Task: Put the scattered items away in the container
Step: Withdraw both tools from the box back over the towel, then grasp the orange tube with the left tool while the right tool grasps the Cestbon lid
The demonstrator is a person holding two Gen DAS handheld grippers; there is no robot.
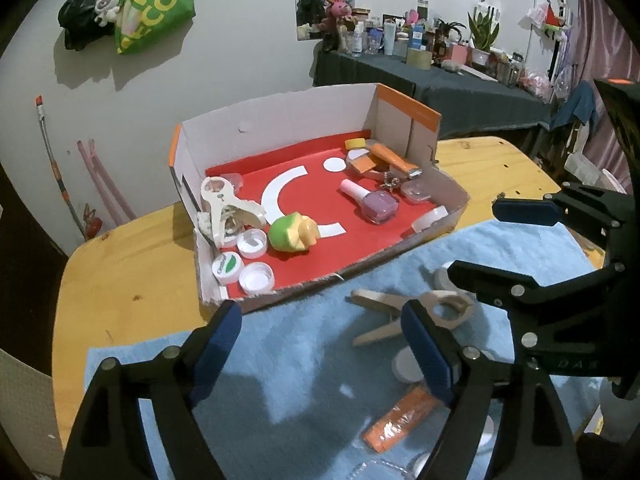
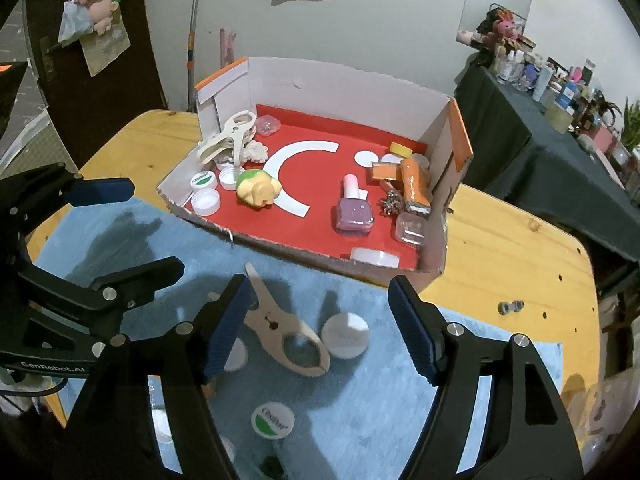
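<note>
Both tools tilt steeply down over the blue towel (image 2: 360, 412), side by side: the left gripper (image 1: 320, 344) has its jaws spread wide with nothing between them, and the right gripper (image 2: 320, 320) is spread wide too, pads clear of the beige clip (image 2: 288, 336) lying on the towel between them. The cardboard box (image 2: 352, 80) sits just beyond, its low torn front edge meeting the towel. Inside, the nail polish bottle (image 2: 354, 210) and green-yellow toy (image 2: 258, 188) leave bare red floor mid-box.
</note>
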